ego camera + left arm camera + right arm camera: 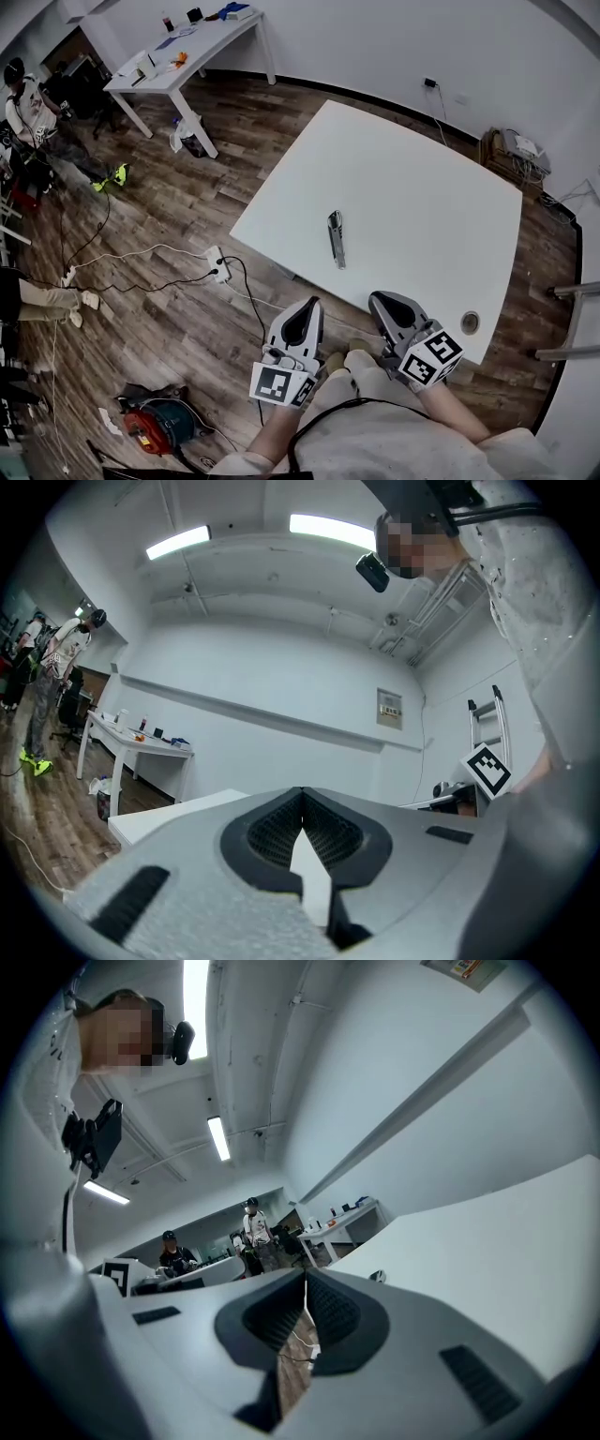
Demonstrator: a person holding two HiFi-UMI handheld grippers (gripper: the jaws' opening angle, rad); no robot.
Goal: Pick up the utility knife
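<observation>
Knife: utility knife (336, 238) lies flat on the white bench (422, 197), ahead of you, long axis pointing away | Grippers: your left hand-held gripper (312, 305) and right hand-held gripper (378, 300) are both closed, empty | Nearer: knife lies between them, roughly equidistant.

a white counter (422, 197) stands at a slant on a wood-plank floor (187, 319). on its top lies the utility knife (336, 238), flat, near the counter's left edge, its length running roughly away from the person. a round cable hole (470, 322) is set into the top by the near right corner, well apart from the knife. on the floor just left of the counter lie a white power strip (217, 265) and loose cables (141, 253).
</observation>
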